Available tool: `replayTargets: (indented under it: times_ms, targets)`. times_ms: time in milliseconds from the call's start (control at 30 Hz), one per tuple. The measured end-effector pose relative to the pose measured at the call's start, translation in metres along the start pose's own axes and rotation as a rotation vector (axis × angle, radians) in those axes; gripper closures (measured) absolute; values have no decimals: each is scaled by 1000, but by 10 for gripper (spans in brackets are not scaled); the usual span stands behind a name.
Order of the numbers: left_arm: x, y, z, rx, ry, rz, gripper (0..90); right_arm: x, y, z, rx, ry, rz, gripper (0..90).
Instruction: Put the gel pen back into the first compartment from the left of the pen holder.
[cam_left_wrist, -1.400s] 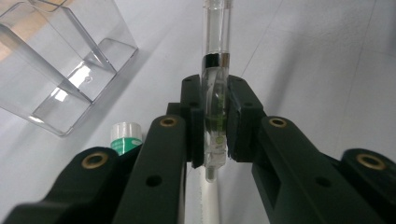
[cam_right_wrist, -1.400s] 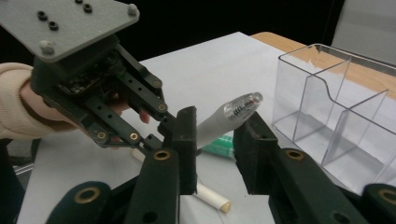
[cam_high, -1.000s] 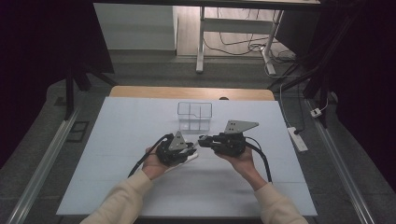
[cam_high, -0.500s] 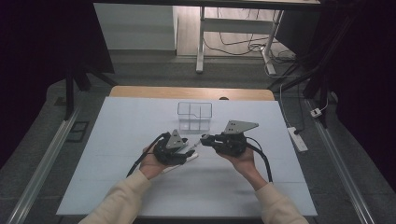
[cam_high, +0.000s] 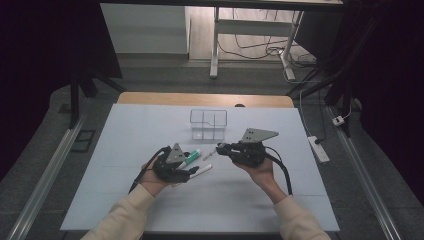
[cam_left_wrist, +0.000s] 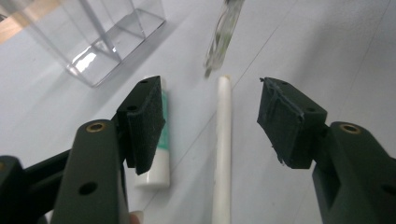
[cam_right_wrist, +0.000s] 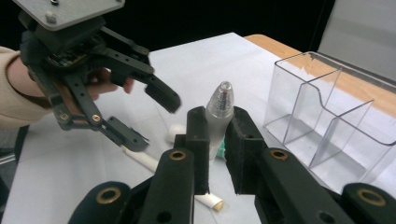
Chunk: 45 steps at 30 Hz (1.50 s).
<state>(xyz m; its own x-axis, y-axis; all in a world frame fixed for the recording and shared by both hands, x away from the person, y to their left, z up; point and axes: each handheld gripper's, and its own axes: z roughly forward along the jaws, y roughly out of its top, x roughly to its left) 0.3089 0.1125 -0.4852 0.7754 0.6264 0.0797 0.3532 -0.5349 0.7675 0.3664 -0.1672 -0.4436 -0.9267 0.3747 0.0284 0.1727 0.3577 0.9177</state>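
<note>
Cap (cam_right_wrist: 219, 114) clamped in right hand-held gripper (cam_right_wrist: 217, 140); left hand-held gripper (cam_left_wrist: 212, 121) just opened, pen (cam_left_wrist: 222, 149) released (on table); cap goes in box (cam_right_wrist: 327, 126) next.

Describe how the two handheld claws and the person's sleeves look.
Both the left claw and the right claw are black, jointed frames with brass-ringed holes, ending in two jaws faced with dark, rough foam pads. A grey three-cornered plate with small holes tops each. A black cable trails back from each claw. The sleeves are cream-coloured, long, reaching the wrists.
</note>
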Motion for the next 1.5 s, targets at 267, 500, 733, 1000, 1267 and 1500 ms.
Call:
replayTargets:
  times_ms: [267,500,733,1000,1267,1500]
  targets:
    - [3,-25,-22,13,30,-58,400,-1,2,-4,-11,-22,-8,792]
    - [7,-53,-45,20,75,-113,398,-1,4,-8,-29,-33,-11,792]
    - [11,-75,-57,29,100,-158,396,-2,6,-11,-42,-40,-14,792]
    - [20,-81,-58,-2,72,-192,394,-2,7,-10,-25,-75,-25,793]
    - [19,-85,-54,28,93,-169,391,-4,10,-1,-19,-88,-4,792]
    - [22,-86,-57,13,101,-179,391,-2,23,4,-29,-98,-10,792]
